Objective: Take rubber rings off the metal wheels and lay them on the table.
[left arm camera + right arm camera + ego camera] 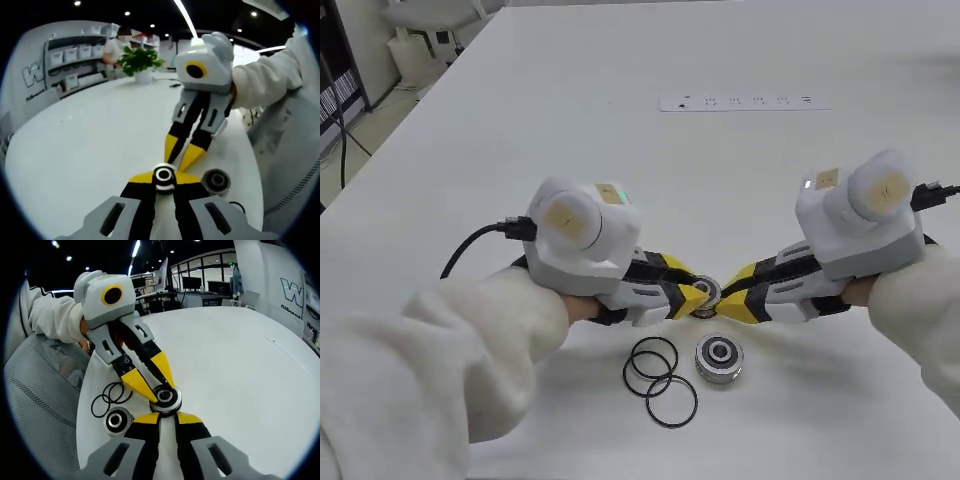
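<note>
Where the two grippers meet, close above the table's near edge, the entries run as follows.

1. Left gripper [159, 388]: jaws clamped on a small metal wheel [167, 398], holding it clear of the surface.
2. Right gripper [181, 160]: jaws drawn to a narrow wedge, tips against the same wheel's rim from the opposite side. Whether they pinch its dark outer band or merely touch it, cannot tell.
3. Wheel, judged: stiff, probably dense for its size, and smooth-faced, so likely to twist in a light grip. Best held across its flat faces, as the left gripper has it, leaving the rim free.
4. Dark band, taken for a ring, judged: soft, stretchy, thin and light. Take it at the rim's edge, pinch a short length and peel it sideways, lest it snap back or jump away.
5. Rubber rings [658, 377]: three, black, overlapping one another. They lie flat on the table [620, 130], nearer its near edge than the grippers.
6. Second wheel [719, 358]: lying flat just beside the rings, on their right-edge side and apart from them. Whether it bears a ring, cannot tell.
</note>
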Demonstrator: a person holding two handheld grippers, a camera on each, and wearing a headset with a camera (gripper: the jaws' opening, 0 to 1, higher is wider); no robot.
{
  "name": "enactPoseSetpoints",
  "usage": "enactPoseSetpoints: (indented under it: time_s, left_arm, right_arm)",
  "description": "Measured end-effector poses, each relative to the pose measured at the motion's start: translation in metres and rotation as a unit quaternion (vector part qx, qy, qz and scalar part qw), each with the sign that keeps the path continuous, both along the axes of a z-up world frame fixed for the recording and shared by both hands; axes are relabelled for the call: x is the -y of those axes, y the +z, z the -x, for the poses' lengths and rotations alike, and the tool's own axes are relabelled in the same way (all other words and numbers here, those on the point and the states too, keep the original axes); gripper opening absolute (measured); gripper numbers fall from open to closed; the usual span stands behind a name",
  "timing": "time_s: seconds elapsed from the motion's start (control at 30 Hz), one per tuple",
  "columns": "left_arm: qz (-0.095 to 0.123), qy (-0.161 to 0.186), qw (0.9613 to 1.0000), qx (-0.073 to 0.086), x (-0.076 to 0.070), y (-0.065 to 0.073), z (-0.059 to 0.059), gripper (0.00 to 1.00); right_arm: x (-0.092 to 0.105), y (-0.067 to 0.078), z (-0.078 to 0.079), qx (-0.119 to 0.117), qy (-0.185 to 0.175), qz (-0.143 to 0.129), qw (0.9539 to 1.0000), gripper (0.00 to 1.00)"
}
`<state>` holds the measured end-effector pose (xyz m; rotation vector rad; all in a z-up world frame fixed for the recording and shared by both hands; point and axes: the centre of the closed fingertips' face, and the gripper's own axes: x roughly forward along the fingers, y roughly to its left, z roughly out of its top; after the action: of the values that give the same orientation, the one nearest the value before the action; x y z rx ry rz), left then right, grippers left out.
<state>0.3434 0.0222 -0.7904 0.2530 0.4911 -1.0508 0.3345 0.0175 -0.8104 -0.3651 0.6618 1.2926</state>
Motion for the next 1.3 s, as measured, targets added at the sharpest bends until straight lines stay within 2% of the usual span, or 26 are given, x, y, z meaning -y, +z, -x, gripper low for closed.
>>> enactPoseSetpoints:
  time_s: [0.17,0.23,0.27,0.3,0.4,0.57,1.03,1.3]
  left_arm:
    - [0.003,0.003,1.0000,-0.001,-0.0002,-0.0005,-0.0002,0.14]
    - [0.004,0.005,1.0000,-0.002,-0.0005,-0.0005,-0.0002,0.14]
    - [0.005,0.008,0.9999,-0.004,-0.0006,-0.0005,-0.0003,0.14]
    - [0.007,0.012,0.9999,-0.006,-0.0014,-0.0005,-0.0010,0.14]
    - [0.008,0.014,0.9999,-0.005,-0.0022,-0.0007,-0.0011,0.14]
    - [0.008,0.016,0.9998,-0.004,-0.0021,-0.0006,-0.0006,0.14]
    - [0.014,0.023,0.9996,-0.010,-0.0028,-0.0002,0.0001,0.14]
    - [0.012,0.016,0.9998,-0.005,-0.0019,-0.0003,0.0019,0.14]
  right_arm:
    - [-0.0003,-0.0003,-0.0014,-0.009,-0.008,0.000,0.9999,0.07]
    - [0.0001,-0.0017,-0.0013,-0.035,-0.030,0.001,0.9989,0.07]
    - [-0.0004,-0.0031,0.0011,-0.065,-0.045,0.001,0.9969,0.06]
    - [-0.0020,-0.0020,-0.0014,-0.064,-0.051,-0.005,0.9966,0.06]
    - [-0.0045,-0.0018,0.0005,-0.040,-0.032,0.002,0.9987,0.06]
    - [-0.0057,-0.0018,0.0013,-0.032,-0.026,0.013,0.9991,0.07]
    - [-0.0031,-0.0009,0.0008,-0.049,-0.041,0.007,0.9979,0.00]
    - [-0.0007,-0.0004,-0.0007,-0.069,-0.062,0.003,0.9957,0.00]
